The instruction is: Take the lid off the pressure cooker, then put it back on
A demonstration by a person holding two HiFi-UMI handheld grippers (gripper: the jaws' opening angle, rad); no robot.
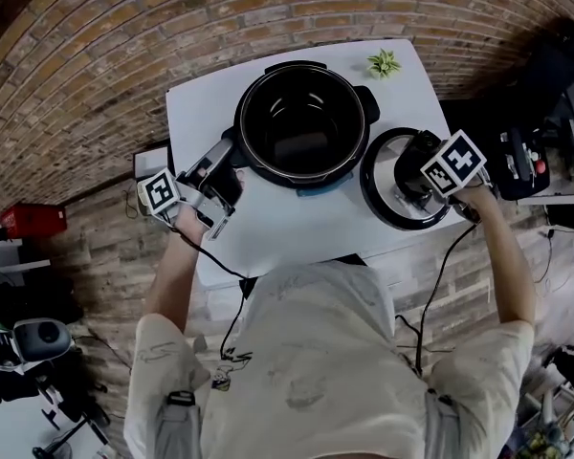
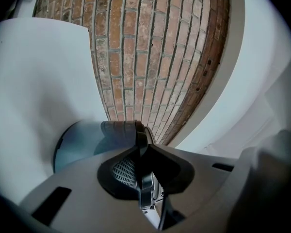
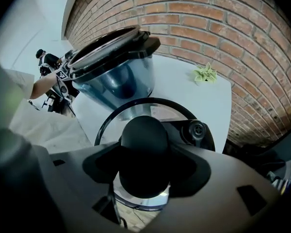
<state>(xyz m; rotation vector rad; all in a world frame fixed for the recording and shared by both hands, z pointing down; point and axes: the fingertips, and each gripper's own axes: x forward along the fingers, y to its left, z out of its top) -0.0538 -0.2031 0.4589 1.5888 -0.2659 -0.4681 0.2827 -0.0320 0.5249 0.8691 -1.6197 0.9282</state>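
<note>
This looks like a workshop or test room. One white counter stands alone on a brick floor, carrying only a cooker and a small plant. A red box, dark gear on stands and black equipment crowd the floor around it.
</note>
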